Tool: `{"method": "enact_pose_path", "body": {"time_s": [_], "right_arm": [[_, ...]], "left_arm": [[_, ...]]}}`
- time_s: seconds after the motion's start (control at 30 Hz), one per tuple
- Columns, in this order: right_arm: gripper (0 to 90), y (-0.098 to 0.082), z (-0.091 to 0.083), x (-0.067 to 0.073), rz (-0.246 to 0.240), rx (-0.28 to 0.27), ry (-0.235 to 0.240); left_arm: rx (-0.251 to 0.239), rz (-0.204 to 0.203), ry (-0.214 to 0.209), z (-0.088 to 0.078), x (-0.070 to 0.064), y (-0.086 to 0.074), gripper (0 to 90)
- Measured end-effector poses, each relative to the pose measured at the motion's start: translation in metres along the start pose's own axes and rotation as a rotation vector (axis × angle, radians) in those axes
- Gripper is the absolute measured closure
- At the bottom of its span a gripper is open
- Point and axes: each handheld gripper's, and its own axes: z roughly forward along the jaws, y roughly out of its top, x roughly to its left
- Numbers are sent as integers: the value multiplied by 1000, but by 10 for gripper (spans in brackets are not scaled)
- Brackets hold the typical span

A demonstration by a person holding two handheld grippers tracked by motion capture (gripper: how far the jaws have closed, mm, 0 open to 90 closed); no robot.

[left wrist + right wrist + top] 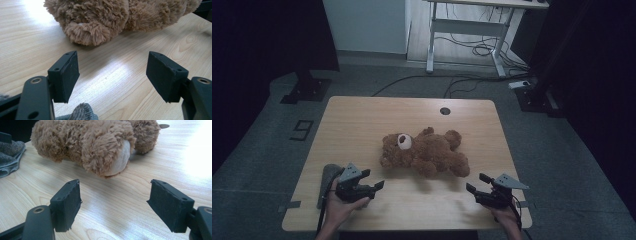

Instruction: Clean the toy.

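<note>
A brown teddy bear (424, 152) lies on its back in the middle of the wooden table (362, 120), its white snout up and its head toward the left. My left gripper (373, 180) stands open near the front left, pointing at the bear's head (92, 20), a short gap away. My right gripper (477, 183) stands open at the front right, aimed at the bear's foot with its pale sole (120, 157). Nothing lies between either pair of jaws.
A grey fabric piece (328, 177) lies on the table just left of my left hand, its fuzzy edge (82, 113) showing under the left jaws and again as grey cloth (10, 157). A round cable hole (445, 110) sits at the table's far edge. A white desk frame (467, 30) stands beyond.
</note>
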Motion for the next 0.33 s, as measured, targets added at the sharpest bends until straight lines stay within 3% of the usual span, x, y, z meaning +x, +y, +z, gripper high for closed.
{"method": "enact_pose_path", "body": {"time_s": [0.33], "right_arm": [[238, -1, -1, -3, 6, -2, -6]], "left_arm": [[-18, -11, 4, -7, 3, 0, 260]]}}
